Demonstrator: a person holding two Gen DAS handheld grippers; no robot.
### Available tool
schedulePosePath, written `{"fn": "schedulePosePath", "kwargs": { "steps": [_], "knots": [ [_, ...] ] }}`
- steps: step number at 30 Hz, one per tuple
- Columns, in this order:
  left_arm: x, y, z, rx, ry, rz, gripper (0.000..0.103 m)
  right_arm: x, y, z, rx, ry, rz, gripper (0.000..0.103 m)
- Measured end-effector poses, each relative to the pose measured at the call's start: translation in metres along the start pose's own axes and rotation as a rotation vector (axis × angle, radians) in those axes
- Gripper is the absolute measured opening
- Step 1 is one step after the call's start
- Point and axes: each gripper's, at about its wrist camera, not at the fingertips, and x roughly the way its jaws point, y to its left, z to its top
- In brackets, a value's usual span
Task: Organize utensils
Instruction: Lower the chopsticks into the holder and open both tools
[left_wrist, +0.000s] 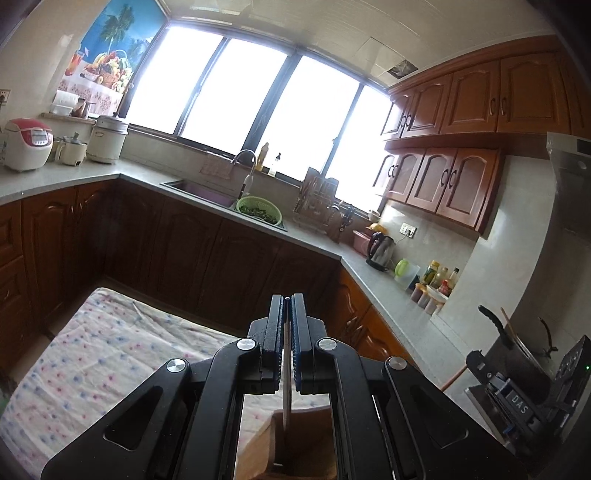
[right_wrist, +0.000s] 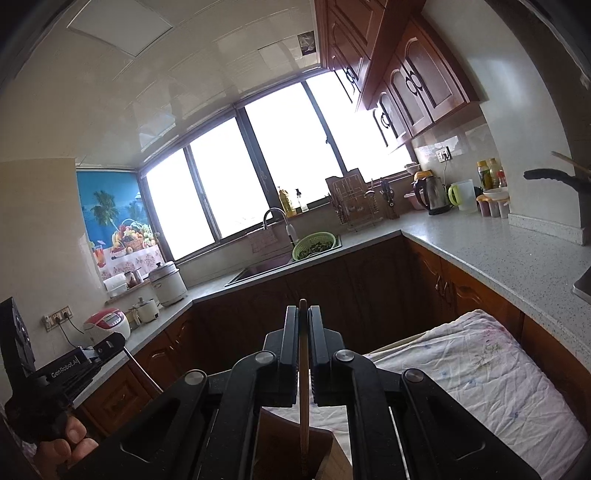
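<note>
My left gripper (left_wrist: 287, 301) is shut on a thin metal utensil (left_wrist: 286, 402), seen edge-on; it hangs down over a wooden holder (left_wrist: 310, 443) at the bottom of the left wrist view. In the right wrist view my right gripper (right_wrist: 303, 312) is shut on a slim wooden utensil (right_wrist: 303, 387). Its top pokes out above the fingertips and its lower end reaches into the wooden holder (right_wrist: 284, 443). The left gripper's body (right_wrist: 62, 373) and the hand holding it (right_wrist: 70, 439) show at the lower left of that view. What kind of utensil each one is stays hidden.
The holder stands on a table under a flowered cloth (left_wrist: 92, 350) (right_wrist: 480, 369). Dark wood cabinets and a grey counter (right_wrist: 498, 254) wrap around it, with a sink (left_wrist: 199, 192), a green colander (left_wrist: 258, 210), a kettle (right_wrist: 430, 194), rice cookers (left_wrist: 27, 144) and a black pot handle (right_wrist: 550, 175).
</note>
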Motion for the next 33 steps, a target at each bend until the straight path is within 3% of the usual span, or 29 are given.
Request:
{"fn": "schedulePosePath", "kwargs": {
  "steps": [9, 17, 24, 25, 26, 27, 28, 29, 31, 33],
  "knots": [
    [0.027, 0.000, -0.031, 0.006, 0.071, 0.021, 0.003, 0.016, -0.014, -0.026, 0.047, 0.032, -0.020, 0.005],
    [0.032, -0.005, -0.039, 0.047, 0.105, 0.019, 0.004, 0.020, -0.019, -0.023, 0.046, 0.066, -0.031, 0.005],
    [0.029, -0.006, -0.037, 0.072, 0.121, 0.019, 0.004, 0.025, -0.021, -0.025, 0.060, 0.114, -0.033, 0.011],
    [0.027, -0.006, -0.036, 0.072, 0.124, 0.016, 0.006, 0.025, -0.022, -0.025, 0.066, 0.119, -0.034, 0.017],
    [0.025, -0.006, -0.036, 0.070, 0.130, 0.011, 0.010, 0.023, -0.023, -0.025, 0.075, 0.121, -0.034, 0.024],
    [0.022, -0.005, -0.036, 0.067, 0.138, 0.012, 0.017, 0.020, -0.025, -0.025, 0.084, 0.117, -0.031, 0.046],
    [0.018, -0.004, -0.036, 0.062, 0.140, 0.018, 0.044, 0.017, -0.026, -0.024, 0.092, 0.109, -0.033, 0.060],
    [0.012, -0.002, -0.036, 0.056, 0.128, 0.027, 0.068, 0.013, -0.026, -0.024, 0.096, 0.100, -0.037, 0.064],
    [-0.002, 0.002, -0.036, 0.049, 0.099, 0.043, 0.081, 0.005, -0.028, -0.022, 0.105, 0.093, -0.035, 0.067],
    [-0.014, 0.005, -0.035, 0.049, 0.098, 0.044, 0.081, -0.003, -0.031, -0.022, 0.119, 0.094, -0.031, 0.075]
  ]
}}
